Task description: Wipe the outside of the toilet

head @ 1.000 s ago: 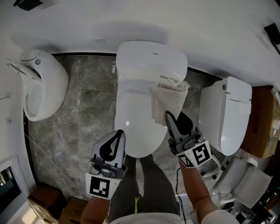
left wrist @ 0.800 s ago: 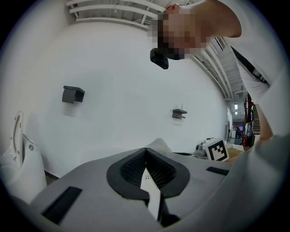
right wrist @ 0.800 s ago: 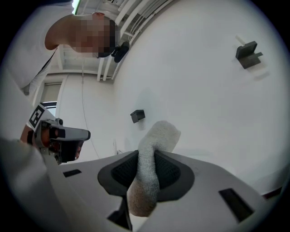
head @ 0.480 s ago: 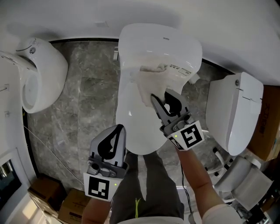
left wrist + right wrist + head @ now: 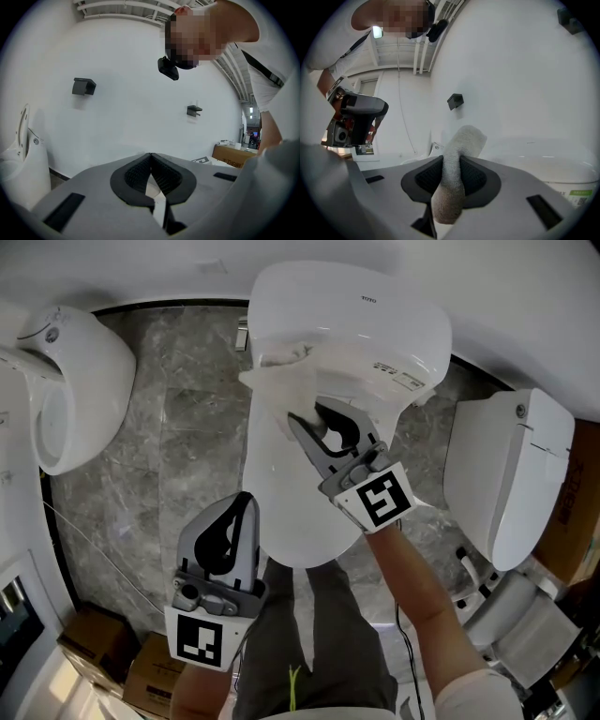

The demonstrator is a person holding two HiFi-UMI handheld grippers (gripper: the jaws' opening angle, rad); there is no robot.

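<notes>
A white toilet (image 5: 309, 512) with its lid down fills the middle of the head view. My right gripper (image 5: 296, 424) is over the lid, shut on a pale cloth (image 5: 281, 390) that lies spread on the lid's upper left, just below the tank (image 5: 375, 306). In the right gripper view the cloth (image 5: 457, 154) sticks up, pinched between the two black pads, with the toilet's white top (image 5: 543, 159) beyond. My left gripper (image 5: 247, 498) hangs near the bowl's front left edge, shut on nothing; its pads (image 5: 140, 173) meet tip to tip.
A white urinal (image 5: 66, 381) hangs at the left. A second toilet (image 5: 506, 474) stands at the right, with more white fixtures below it. Cardboard boxes (image 5: 103, 662) sit at the lower left. Grey marble floor (image 5: 178, 437) runs between the fixtures.
My right gripper has dragged the cloth from the lid's right side leftward and up across the lid. The left gripper has hardly moved.
</notes>
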